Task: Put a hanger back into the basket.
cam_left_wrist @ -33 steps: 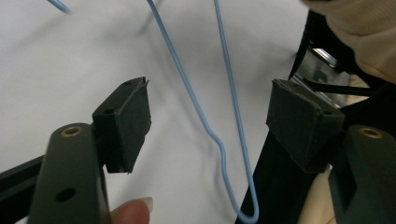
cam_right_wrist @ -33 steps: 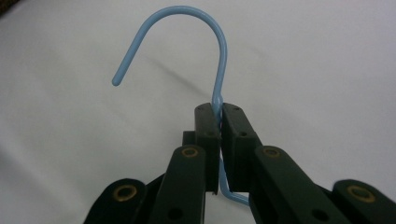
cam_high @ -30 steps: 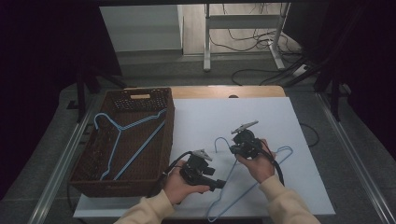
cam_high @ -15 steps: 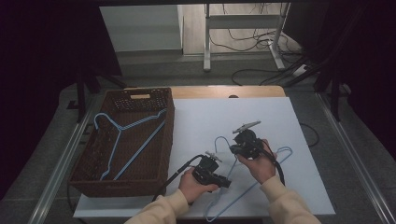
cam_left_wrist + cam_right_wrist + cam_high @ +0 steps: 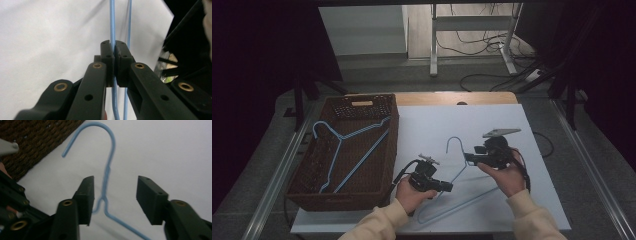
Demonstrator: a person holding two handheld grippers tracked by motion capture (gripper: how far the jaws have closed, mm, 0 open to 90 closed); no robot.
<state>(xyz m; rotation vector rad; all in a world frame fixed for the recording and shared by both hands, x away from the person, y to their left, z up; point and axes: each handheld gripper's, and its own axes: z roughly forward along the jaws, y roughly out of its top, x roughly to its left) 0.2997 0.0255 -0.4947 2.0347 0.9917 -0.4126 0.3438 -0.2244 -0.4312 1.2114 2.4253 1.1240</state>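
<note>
A blue wire hanger (image 5: pixel 460 172) lies on the white table top (image 5: pixel 432 125), hook pointing away from me. My left gripper (image 5: pixel 450 187) has just closed on one of its lower wires; in the left gripper view the pads (image 5: pixel 107 50) pinch the blue wire (image 5: pixel 112 20). My right gripper (image 5: pixel 468 157) sits at the hanger's neck and has just been opening. In the right gripper view the twisted neck (image 5: pixel 106 180) runs between the spread jaws (image 5: pixel 115 188), untouched by either pad. A second blue hanger (image 5: pixel 347 150) lies in the wicker basket (image 5: pixel 392 125).
The brown wicker basket takes the table's left side, its weave showing in the right gripper view (image 5: pixel 32 137). The white top reaches a wooden strip (image 5: pixel 452 98) at the back. Cables and a metal stand (image 5: pixel 472 35) are on the floor beyond.
The left gripper shifted right onto the hanger's lower wire and shut on it. The right gripper let go of the neck, opened, and drew back to the right.
</note>
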